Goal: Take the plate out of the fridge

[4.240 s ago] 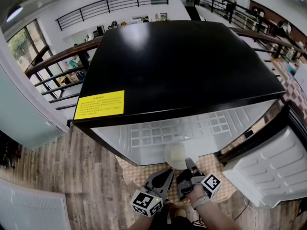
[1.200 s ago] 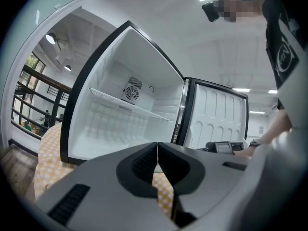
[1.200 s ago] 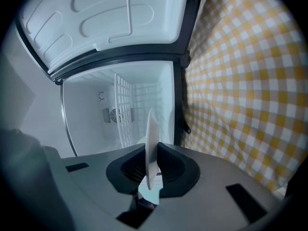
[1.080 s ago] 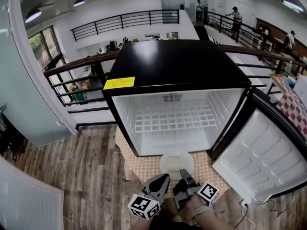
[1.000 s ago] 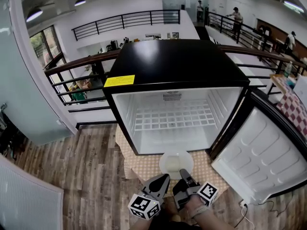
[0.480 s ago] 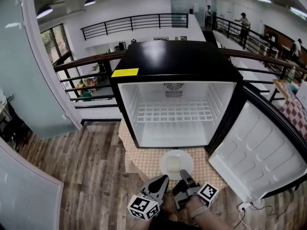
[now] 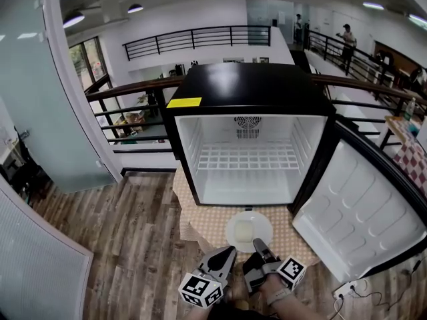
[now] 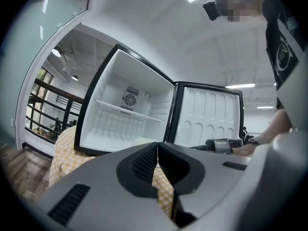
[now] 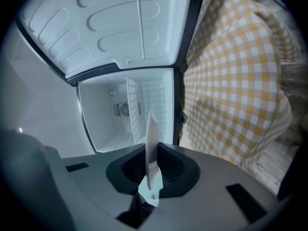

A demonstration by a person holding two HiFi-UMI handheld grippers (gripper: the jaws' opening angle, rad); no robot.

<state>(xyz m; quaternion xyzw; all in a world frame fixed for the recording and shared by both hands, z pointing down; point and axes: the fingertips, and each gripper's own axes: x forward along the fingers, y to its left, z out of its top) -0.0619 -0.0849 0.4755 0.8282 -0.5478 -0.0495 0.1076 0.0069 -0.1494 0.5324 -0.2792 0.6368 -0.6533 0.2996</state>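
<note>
Two handheld grippers showed at bottom ctr of the head view, side by side and nearly touching. The R gripper (image 7: 257, 245) had its jaws clamped on the near rim of the round white ceramic plate (image 7: 249, 231). In the right gripper view that plate appeared edge-on, a thin upright sliver pinched btwn the black pads. The L gripper (image 7: 229, 251) sat just left of it w/ jaws pressed fully together and nothing btwn them, as the left gripper view showed. Its tips pointed toward the plate's lower-left edge w/o touching it.

The plate was outside the small black fridge w/ white interior (image 7: 247, 85), in the lower ctr of frame just in front of the open cabinet. It lay flat over the yellow-and-white checked cloth (image 7: 203, 224). Whether it rested on the cloth or hung just above couldn't be told.

The fridge filled the upper ctr. Its white-lined door (image 7: 357, 212) was swung wide to the right side of frame. A white wire shelf (image 7: 247, 157) crossed the cabinet, w/ a round fan grille (image 7: 247, 123) on the back wall above it. A yellow rectangular label (image 7: 184, 102) sat on the black top near its front-left corner. Grey-brown wood plank floor (image 7: 127, 245) spread across the lower left, and a dark metal railing (image 7: 133, 89) ran behind the fridge.
</note>
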